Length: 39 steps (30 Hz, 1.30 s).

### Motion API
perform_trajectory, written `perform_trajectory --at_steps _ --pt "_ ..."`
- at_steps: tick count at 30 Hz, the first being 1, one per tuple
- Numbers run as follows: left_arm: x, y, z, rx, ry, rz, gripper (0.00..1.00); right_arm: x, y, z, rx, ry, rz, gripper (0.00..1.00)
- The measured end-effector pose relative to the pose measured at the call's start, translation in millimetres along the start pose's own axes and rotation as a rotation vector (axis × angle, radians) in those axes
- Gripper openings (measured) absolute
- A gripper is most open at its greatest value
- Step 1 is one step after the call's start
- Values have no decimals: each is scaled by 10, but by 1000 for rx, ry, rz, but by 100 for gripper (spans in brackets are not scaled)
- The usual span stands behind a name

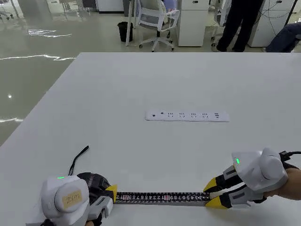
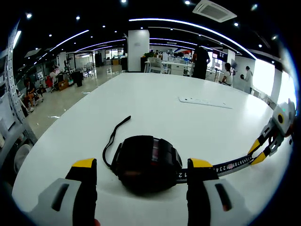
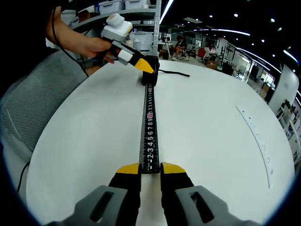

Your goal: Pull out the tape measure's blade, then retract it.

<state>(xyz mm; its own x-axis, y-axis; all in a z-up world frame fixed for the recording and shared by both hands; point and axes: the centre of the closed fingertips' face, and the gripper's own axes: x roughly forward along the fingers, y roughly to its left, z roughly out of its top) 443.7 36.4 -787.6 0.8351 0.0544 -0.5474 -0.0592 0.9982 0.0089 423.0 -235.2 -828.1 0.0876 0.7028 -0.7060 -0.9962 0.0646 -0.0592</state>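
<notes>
A black tape measure lies near the front edge of a white table, toward the person's left, with a thin black wrist strap trailing off its far side. Its case is the one thing here that holds anything: the blade runs out of it flat along the tabletop to the right, a dark strip with pale numerals. How much is still wound inside cannot be told. The left gripper stands around the case. In the left gripper view its yellow-tipped jaws are spread wide with the case between them (the one beside the blade's slot looks to be against the case, the other shows a gap), so it brackets the case rather than clamps it. The right gripper is at the blade's free end, and in the right gripper view its jaws are drawn close together and pinch that end, the blade stretching straight away to the case and the left gripper. A white power strip lies further back on the table, well apart from the tape measure.
</notes>
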Motion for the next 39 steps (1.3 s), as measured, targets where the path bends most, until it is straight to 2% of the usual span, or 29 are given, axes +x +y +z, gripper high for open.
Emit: perform_trajectory --at_steps 22,25,39 --pt "95 -18 -44 -31 19 39 66 2 -3 -4 -6 -4 -1 15" --pt "99 -60 -29 -18 13 26 62 4 -12 -4 -9 -6 -3 15" --pt "100 -53 -45 -8 28 53 59 -2 -22 -14 -8 -4 0 15"
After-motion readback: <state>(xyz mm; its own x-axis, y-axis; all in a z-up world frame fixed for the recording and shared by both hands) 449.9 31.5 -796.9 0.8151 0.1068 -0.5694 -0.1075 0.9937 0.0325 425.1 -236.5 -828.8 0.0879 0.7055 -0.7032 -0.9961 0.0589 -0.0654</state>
